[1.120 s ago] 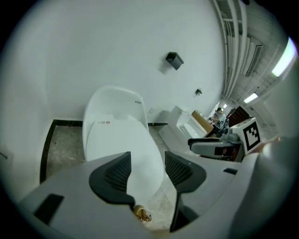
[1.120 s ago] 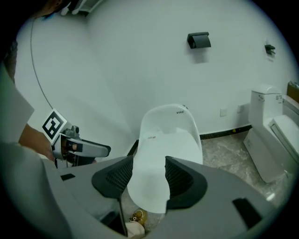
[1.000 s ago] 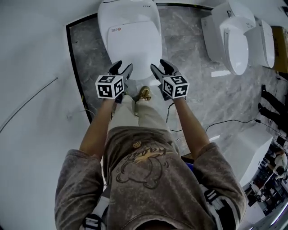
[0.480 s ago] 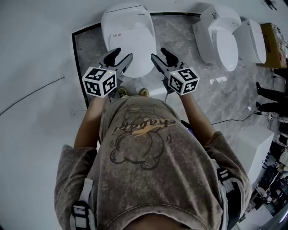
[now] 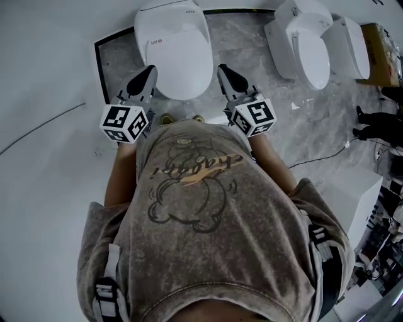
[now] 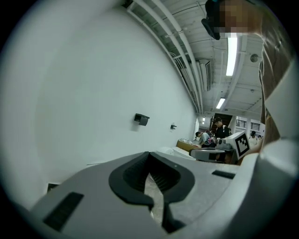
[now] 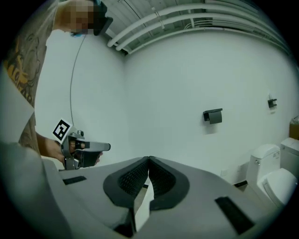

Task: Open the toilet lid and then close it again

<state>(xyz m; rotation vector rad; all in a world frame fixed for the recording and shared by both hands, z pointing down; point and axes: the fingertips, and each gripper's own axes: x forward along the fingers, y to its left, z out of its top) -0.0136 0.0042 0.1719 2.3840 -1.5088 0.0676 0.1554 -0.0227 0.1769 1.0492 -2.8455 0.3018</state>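
Standing over toilet [image 5: 165,16], lid [image 5: 179,63] shut, back cropped, shoes [image 5: 167,119] mostly hidden

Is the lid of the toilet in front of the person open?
No, the head view shows the lid lying down flat, shut.

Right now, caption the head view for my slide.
Shut and empty, the left claw and right claw frame the closed toilet lid.

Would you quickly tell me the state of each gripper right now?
Left gripper: just closed, shut, nothing held.
Right gripper: just closed, shut, nothing held.
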